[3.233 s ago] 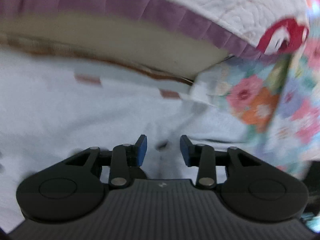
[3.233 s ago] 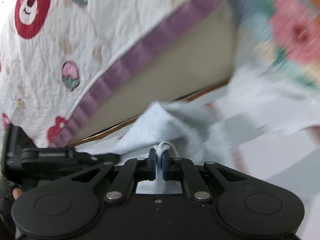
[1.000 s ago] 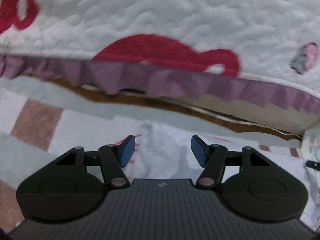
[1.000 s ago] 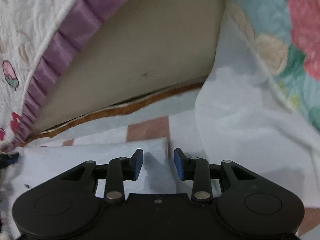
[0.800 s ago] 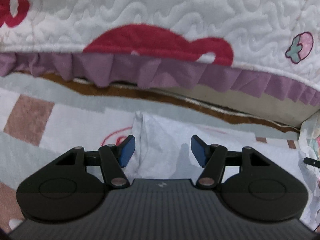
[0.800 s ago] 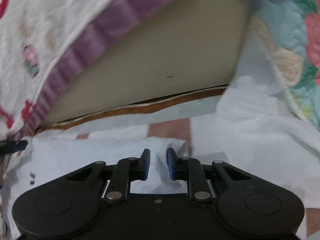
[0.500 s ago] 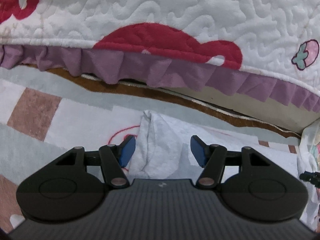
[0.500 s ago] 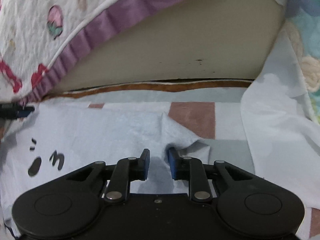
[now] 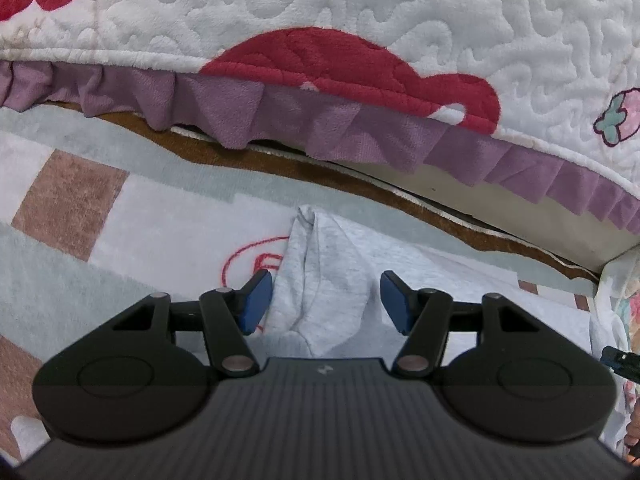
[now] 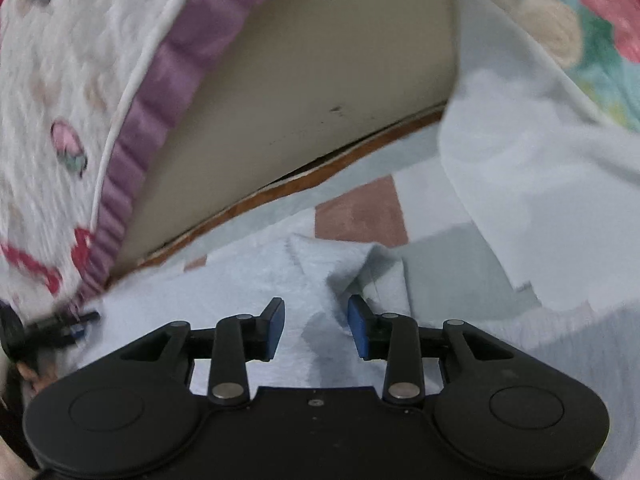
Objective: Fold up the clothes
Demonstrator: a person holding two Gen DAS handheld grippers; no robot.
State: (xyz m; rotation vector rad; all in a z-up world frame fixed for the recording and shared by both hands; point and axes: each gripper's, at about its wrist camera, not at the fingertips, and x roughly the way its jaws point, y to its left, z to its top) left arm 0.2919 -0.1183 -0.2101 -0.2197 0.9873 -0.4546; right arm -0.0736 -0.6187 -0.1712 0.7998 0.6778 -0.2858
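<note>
The pale grey garment [image 9: 320,280] lies spread on the patchwork rug [image 9: 160,216], right at the foot of the bed, and both grippers are down over it. From the left wrist view, the left gripper [image 9: 326,300] hangs over a bunched ridge of the cloth that rises to a point just short of the rug's brown border. Its jaws stand apart with that ridge between them, and they are closing in; the blue pads [image 9: 256,300] are not pressing on the cloth yet, a gap shows on either side. A red drawn circle on the rug peeks out beside the left pad.

Over to the right wrist view, a bit blurred: the right gripper [image 10: 316,328] sits over the other end of the garment [image 10: 240,288], where a folded corner flips up beside a pink square of the rug [image 10: 360,212]. Its jaws are parted and opening, with flat cloth lying under the gap and nothing clamped. The tip of the left gripper [image 10: 52,324] shows at the far left edge of this view.

Above it all hangs the white quilted bedspread [image 9: 360,12] with its purple frill [image 9: 304,120] and red pattern. A floral quilt [image 10: 592,20] drapes down at the right.
</note>
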